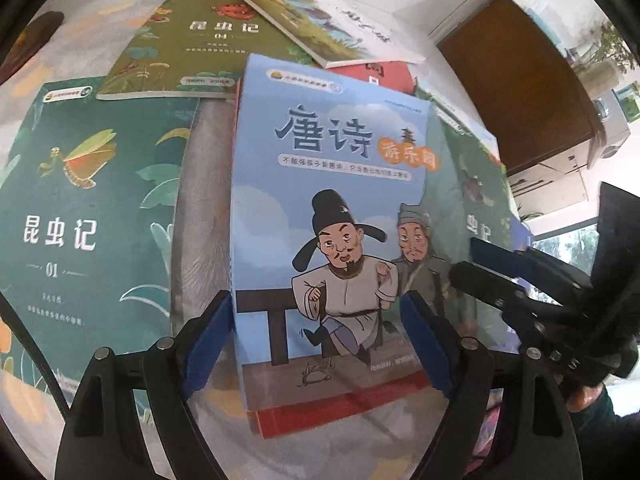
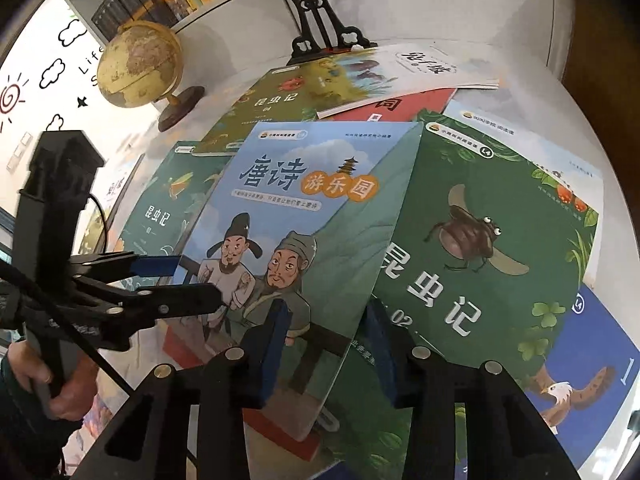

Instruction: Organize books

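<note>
A light-blue book with two cartoon men (image 1: 332,152) (image 2: 288,184) lies on top of an orange-red book (image 1: 320,416) in the middle of the spread. My left gripper (image 1: 318,300) (image 2: 200,280) hovers open over its near left part, with a blue pad on each side of the cover. My right gripper (image 2: 326,312) (image 1: 462,258) straddles the book's right edge. Its left pad is over the cover. Its right pad stands apart from the edge, over the green "02" beetle book (image 2: 480,260), so it is open.
Around lie a teal "01" book (image 1: 80,220), an olive "04" book (image 1: 192,48), a white picture book (image 2: 420,68) on a red one (image 2: 404,108), and a blue eagle book (image 2: 580,380). A globe (image 2: 140,68) and a black stand (image 2: 324,20) are behind. A hand (image 2: 60,392) grips the left handle.
</note>
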Action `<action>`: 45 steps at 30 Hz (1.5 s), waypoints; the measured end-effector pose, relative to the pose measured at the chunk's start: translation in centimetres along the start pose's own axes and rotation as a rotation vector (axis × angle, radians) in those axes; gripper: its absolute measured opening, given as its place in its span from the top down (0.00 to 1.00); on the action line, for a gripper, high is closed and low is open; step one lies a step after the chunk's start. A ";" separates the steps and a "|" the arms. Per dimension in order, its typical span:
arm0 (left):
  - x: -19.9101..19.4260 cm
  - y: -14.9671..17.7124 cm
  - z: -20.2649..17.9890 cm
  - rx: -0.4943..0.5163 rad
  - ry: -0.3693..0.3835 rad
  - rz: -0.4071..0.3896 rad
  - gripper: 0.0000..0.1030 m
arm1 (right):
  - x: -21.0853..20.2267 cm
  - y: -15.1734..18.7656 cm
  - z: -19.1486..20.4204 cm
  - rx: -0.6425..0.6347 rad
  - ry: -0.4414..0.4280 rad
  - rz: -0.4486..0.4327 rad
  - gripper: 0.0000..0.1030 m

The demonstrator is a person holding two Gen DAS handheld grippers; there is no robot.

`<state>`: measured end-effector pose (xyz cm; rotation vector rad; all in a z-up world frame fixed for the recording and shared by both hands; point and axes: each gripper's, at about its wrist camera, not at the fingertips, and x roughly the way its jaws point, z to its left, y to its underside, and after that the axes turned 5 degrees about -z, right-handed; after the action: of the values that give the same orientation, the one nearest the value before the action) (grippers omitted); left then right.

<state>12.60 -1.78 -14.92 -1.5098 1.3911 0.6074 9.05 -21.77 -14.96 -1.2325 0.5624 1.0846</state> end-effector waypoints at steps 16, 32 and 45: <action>-2.6 0.1 0.2 -0.121 0.191 -0.136 0.25 | -0.5 0.1 -2.8 0.219 -0.142 -0.027 0.54; -1.4 0.1 1.2 -0.251 0.263 -0.167 0.49 | -0.8 0.4 -3.4 0.309 -0.203 -0.038 0.50; -1.2 -0.1 1.6 -0.473 0.702 -0.100 0.50 | -1.4 0.7 -3.9 0.373 -0.287 -0.006 0.27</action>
<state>12.81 0.18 -14.51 -2.3067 1.7468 0.3620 8.57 -25.97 -15.26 -0.7387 0.5106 1.0715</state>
